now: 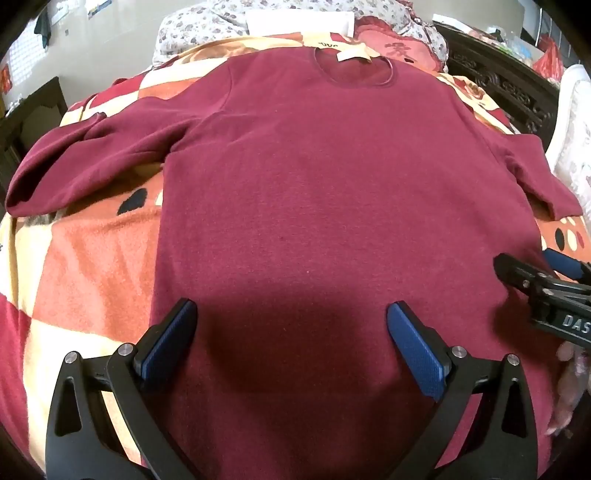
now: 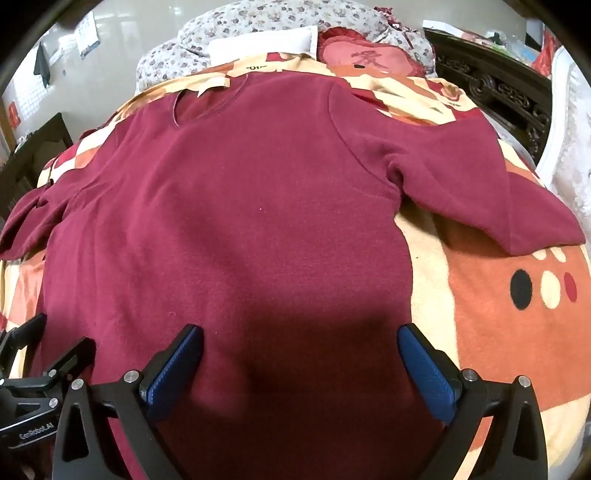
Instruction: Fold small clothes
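A maroon long-sleeved shirt (image 1: 314,177) lies flat and face up on a patterned blanket (image 1: 85,258), collar at the far end, both sleeves spread sideways. It also shows in the right wrist view (image 2: 240,206). My left gripper (image 1: 291,325) is open and empty, hovering over the shirt's lower left part. My right gripper (image 2: 299,350) is open and empty over the lower right part. The right gripper also shows in the left wrist view (image 1: 524,266), at the shirt's right edge. The left gripper also shows in the right wrist view (image 2: 48,350), at the far left.
The blanket (image 2: 498,314) covers a bed. Floral bedding (image 2: 258,26), a white pillow (image 2: 262,44) and a red cushion (image 2: 365,55) lie at the head. A dark carved headboard (image 2: 498,88) stands at the right. Dark furniture (image 1: 33,110) stands at the left.
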The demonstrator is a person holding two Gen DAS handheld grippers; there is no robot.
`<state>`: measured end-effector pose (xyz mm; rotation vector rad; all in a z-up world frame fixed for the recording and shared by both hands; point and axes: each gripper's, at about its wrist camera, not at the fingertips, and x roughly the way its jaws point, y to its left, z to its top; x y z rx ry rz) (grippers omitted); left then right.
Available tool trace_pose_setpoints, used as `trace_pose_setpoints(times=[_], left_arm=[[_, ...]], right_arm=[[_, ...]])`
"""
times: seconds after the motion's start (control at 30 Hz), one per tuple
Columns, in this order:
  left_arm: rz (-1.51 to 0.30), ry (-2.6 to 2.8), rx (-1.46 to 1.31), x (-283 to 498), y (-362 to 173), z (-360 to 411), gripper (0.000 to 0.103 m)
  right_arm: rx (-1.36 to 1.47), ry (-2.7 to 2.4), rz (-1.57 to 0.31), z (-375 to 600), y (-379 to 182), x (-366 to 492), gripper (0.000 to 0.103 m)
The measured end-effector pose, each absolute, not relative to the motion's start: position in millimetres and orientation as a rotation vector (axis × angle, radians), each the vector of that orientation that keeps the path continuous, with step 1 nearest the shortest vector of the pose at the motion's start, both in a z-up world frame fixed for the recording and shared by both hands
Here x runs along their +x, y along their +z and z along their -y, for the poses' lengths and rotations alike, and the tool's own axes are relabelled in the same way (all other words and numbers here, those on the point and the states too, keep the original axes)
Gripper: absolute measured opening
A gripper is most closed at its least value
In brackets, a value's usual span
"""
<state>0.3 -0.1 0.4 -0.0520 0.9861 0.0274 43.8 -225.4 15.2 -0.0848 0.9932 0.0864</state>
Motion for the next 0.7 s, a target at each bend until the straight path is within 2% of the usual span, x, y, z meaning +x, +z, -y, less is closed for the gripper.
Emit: trace_pose_setpoints(times=[0.23, 0.43, 0.7], left_arm=[[-1.0, 0.027, -0.099, -7, 27, -5, 0.103], [-0.927, 0.03, -0.085, -39, 75, -2, 0.103], [-0.886, -0.025, -0.041, -53, 102, 25, 0.103]], right_arm=[[-0.049, 0.048, -0.934, 220, 48, -18, 0.103], [-0.011, 0.036, -0.741, 234, 101, -67, 0.103], [-0.052, 0.031, -0.694, 253, 143, -101, 0.103]])
